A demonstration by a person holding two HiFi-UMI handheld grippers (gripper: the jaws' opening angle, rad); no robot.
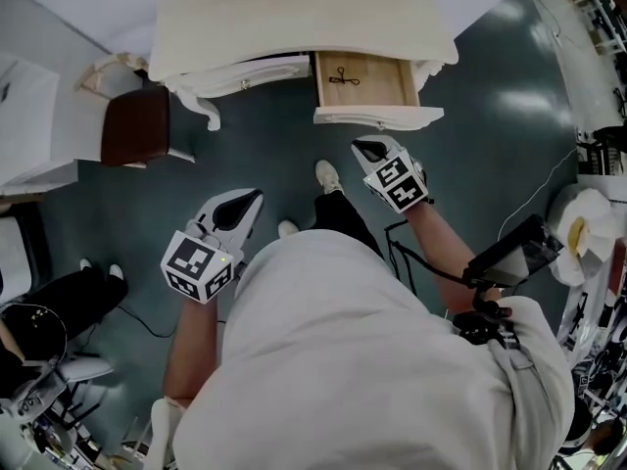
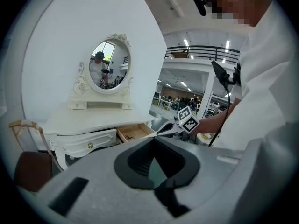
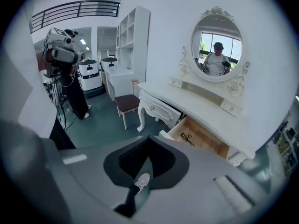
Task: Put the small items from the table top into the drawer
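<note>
Between the closed fingers of the left gripper (image 1: 253, 198) and the right gripper (image 1: 369, 149) sits nothing; both hang well short of the surface (image 1: 294, 18), probably because its top looks bare and a small black item (image 1: 343, 76) already lies in the open drawer (image 1: 390, 84).

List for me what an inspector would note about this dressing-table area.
Surface: dressing table top looks bare; no small items seen on it.
Job's things: drawer pulled open, one small dark item lying inside.
Clutter: nothing seen.
Grippers: left gripper and right gripper both shut and empty, held over the floor short of the table.
Cables: thin dark cable on the floor at left.
Surroundings: brown-seated stool beside the table; oval mirror above it.
</note>
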